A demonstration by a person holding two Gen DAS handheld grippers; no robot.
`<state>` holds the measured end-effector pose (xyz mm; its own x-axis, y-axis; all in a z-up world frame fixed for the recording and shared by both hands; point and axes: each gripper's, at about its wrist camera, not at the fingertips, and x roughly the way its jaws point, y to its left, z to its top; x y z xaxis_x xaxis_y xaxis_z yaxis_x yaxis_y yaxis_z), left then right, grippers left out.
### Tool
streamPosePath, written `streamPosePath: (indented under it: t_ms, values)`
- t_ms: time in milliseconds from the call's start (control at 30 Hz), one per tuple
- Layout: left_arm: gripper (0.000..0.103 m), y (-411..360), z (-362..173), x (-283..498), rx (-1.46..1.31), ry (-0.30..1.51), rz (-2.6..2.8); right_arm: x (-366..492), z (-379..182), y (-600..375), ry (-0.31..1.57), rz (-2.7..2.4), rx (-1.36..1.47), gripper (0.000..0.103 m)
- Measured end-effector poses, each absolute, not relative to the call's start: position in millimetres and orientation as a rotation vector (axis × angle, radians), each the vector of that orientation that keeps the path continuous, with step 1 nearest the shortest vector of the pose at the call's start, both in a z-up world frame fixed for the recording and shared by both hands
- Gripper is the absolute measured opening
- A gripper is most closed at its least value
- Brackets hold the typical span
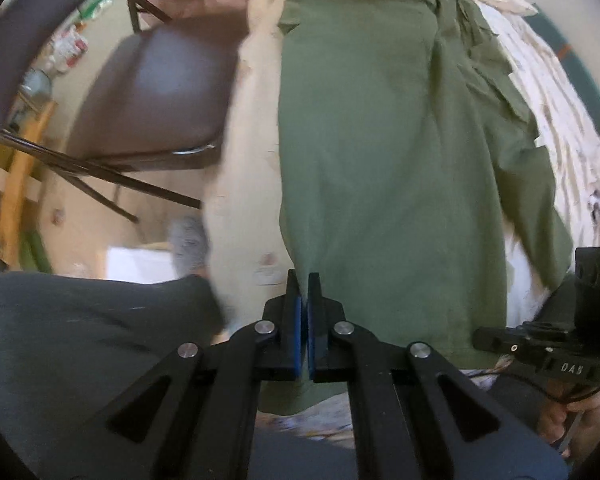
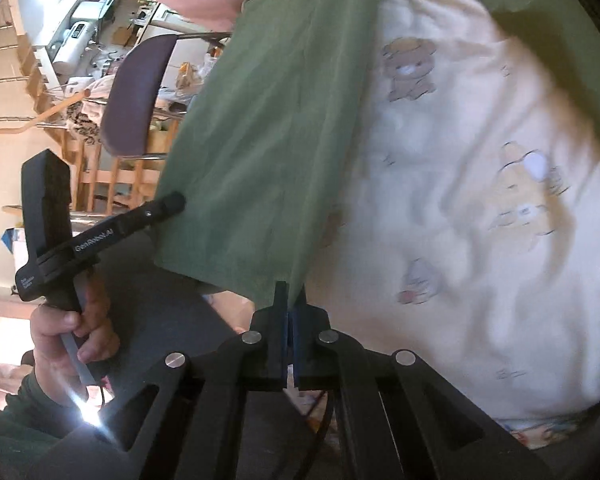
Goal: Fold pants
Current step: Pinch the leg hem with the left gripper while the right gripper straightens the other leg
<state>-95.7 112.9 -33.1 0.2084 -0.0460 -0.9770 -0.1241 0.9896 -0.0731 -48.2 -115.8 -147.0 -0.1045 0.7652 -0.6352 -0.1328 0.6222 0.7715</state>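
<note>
Both hand-held grippers are pinching the green pants [image 1: 380,152] at the near hem. The left hand-held gripper [image 1: 304,280] is fully closed, with one hem corner of the fabric nipped between its blue pads. The right hand-held gripper [image 2: 290,290] is likewise closed, with the other corner of the same hem caught between its jaws. The pants are lying lengthwise along the bed [image 2: 480,200], on the cream bear-print cover, stretching away from the grippers; the far end looks bunched and rumpled in the left wrist view, and the waistband is not clearly visible. Near the grippers the cloth is hanging free of the bed at the hem. A dark chair [image 1: 160,92] is standing just beside the bed. Judgement: the fold is only beginning; the legs appear laid together and the hem is gripped, but no crosswise fold is showing yet. Remaining, as I read it: carrying the hem over toward the far end, laying it down, then any further fold and smoothing.
</note>
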Motion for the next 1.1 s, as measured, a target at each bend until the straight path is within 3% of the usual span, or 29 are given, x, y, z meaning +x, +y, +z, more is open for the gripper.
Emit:
streamPosePath:
  t_ms: [233,367,433,467,500,700,800,867,933,1000,1100]
  values:
    - [0.003,84.9,-85.5,-84.7,-0.012,1.505,0.069,-34.9,-211.7,-118.7,1.654,0.629,0.525,0.000]
    - [0.004,74.3,-107.2,-79.3,-0.004,1.591,0.044,-33.4,-207.7,-124.4,1.660,0.624,0.521,0.005]
    - [0.026,70.6,-102.7,-80.8,0.007,1.593,0.028,-33.8,-194.9,-128.4,1.649,0.612,0.442,0.013]
    - [0.052,70.1,-95.3,-81.7,-0.003,1.570,0.011,-34.9,-190.1,-132.6,1.654,0.606,0.407,0.013]
    - [0.066,70.7,-88.1,-81.9,-0.007,1.541,0.011,-44.4,-184.8,-148.9,1.650,0.606,0.380,0.013]
    - [0.069,88.8,-43.3,-67.7,-0.072,1.346,0.064,-16.0,-138.2,-180.4,1.495,0.573,0.353,0.013]
    - [0.074,110.9,-56.9,-45.7,-0.170,1.343,0.106,6.2,-133.8,-179.5,1.459,0.566,0.424,0.016]
    - [0.074,121.3,-78.4,-34.0,-0.193,1.343,0.153,18.3,-135.9,-167.9,1.449,0.572,0.445,0.021]
    - [0.074,125.1,-97.0,-32.0,-0.206,1.353,0.194,25.9,-143.3,-156.0,1.453,0.572,0.462,0.044]
    - [0.074,136.7,-112.0,-33.3,-0.301,1.398,0.205,27.2,-147.4,-140.9,1.465,0.569,0.468,0.058]
    - [0.074,149.8,-108.3,-35.0,-0.411,1.364,0.188,19.5,-154.7,-116.1,1.484,0.601,0.455,0.057]
